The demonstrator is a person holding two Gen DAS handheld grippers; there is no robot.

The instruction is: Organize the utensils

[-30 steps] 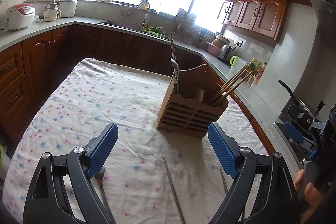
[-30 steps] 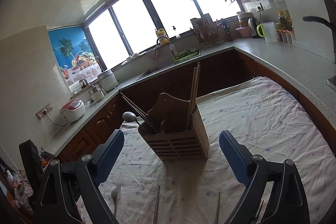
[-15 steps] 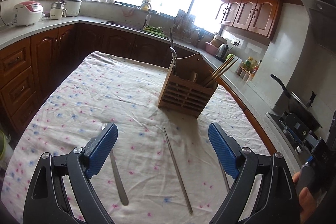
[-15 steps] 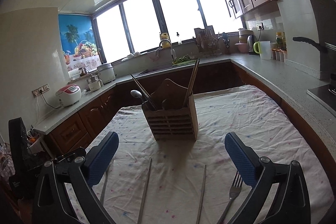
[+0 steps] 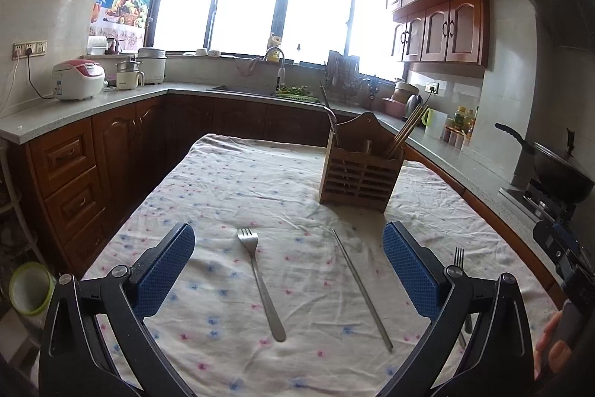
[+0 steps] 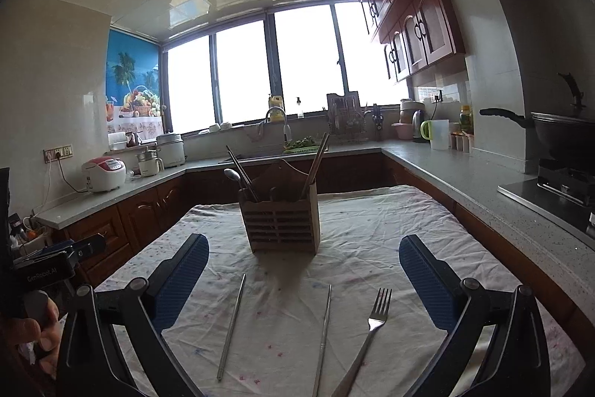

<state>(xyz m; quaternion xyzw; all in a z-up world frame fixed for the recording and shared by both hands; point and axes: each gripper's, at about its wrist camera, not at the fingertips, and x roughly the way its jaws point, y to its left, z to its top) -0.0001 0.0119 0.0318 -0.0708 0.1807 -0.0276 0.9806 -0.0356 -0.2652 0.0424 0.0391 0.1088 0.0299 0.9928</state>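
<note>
A wooden utensil holder [image 5: 360,173] stands on the floral-clothed table and also shows in the right wrist view [image 6: 282,224]; it holds wooden chopsticks and a spoon. In the left wrist view a fork [image 5: 260,279] and a metal chopstick [image 5: 362,289] lie between the fingers of my open, empty left gripper [image 5: 288,270]; a second fork [image 5: 459,257] peeks out behind its right finger. In the right wrist view two metal chopsticks [image 6: 231,324] [image 6: 322,332] and a fork [image 6: 366,341] lie before my open, empty right gripper [image 6: 303,279].
The table [image 5: 223,181] sits between wooden cabinets and grey counters. A stove with a black wok [image 6: 557,136] is at the right. A rice cooker [image 5: 77,79] and pots stand on the left counter. A green bucket [image 5: 28,287] is on the floor at left.
Both grippers have pulled back from the holder and levelled out, so it looks smaller and farther. The forks and metal chopsticks on the cloth have come into full view.
</note>
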